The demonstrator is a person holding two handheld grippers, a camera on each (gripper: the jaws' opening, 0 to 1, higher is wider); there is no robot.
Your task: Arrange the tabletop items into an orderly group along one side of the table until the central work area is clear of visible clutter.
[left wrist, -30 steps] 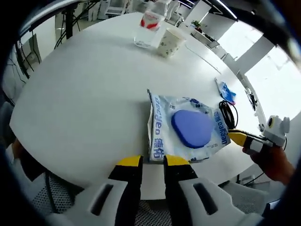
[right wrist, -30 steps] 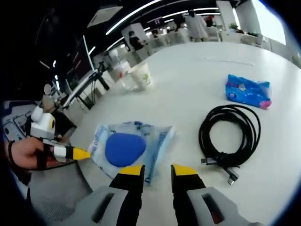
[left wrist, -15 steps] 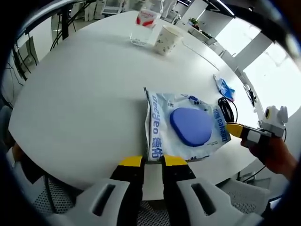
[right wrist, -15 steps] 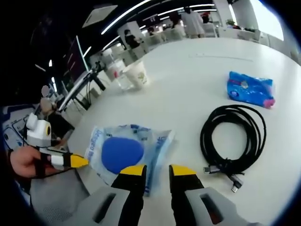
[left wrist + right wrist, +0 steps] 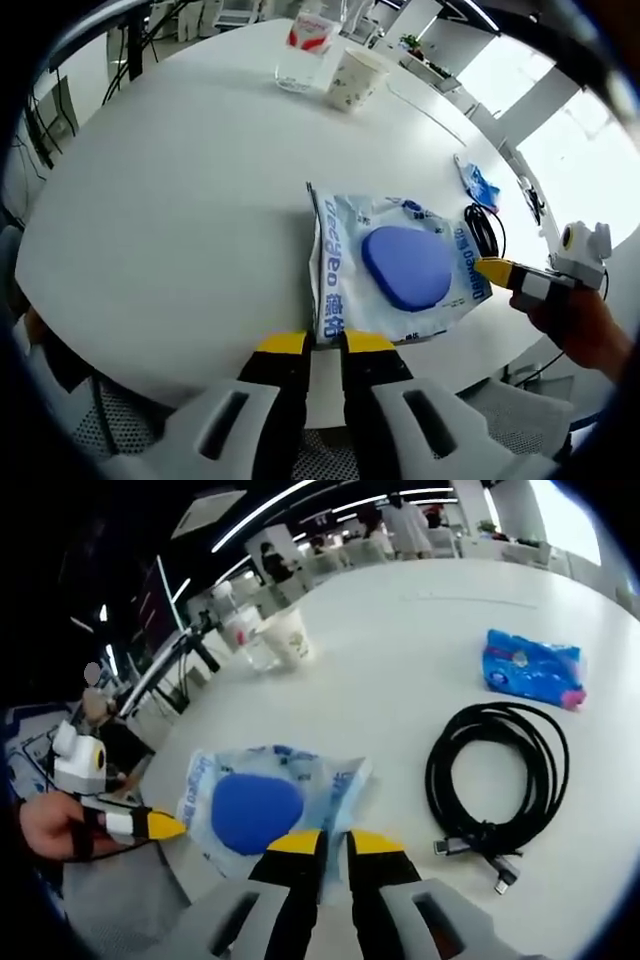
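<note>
The left gripper [image 5: 323,345] has its yellow-tipped jaws drawn close, a narrow gap left between them, right at the near edge of the clear plastic packet [image 5: 395,268]; whether they actually pinch that edge cannot be told. The right gripper [image 5: 335,842] stands likewise, jaws nearly together, tips at the packet's edge facing it [image 5: 265,802], grip again uncertain (in each view the other gripper's yellow tip also shows at the packet's far side, held in a hand). The packet bears blue lettering and holds a rounded blue pad [image 5: 256,810]; it lies flat near the edge of the round white table [image 5: 170,210] closest to the person. Just beside it, toward the right gripper's side, a black cable [image 5: 497,778] lies coiled in a loop with its plugs gathered at the near end. Beyond the coil, apart from it, rests a small blue snack packet [image 5: 529,667] with a pink corner. Well across the table, near its far edge, a white paper cup [image 5: 357,79] stands upright just beside a clear bottle with a red label [image 5: 305,45]. People and chairs show blurred in the background.
</note>
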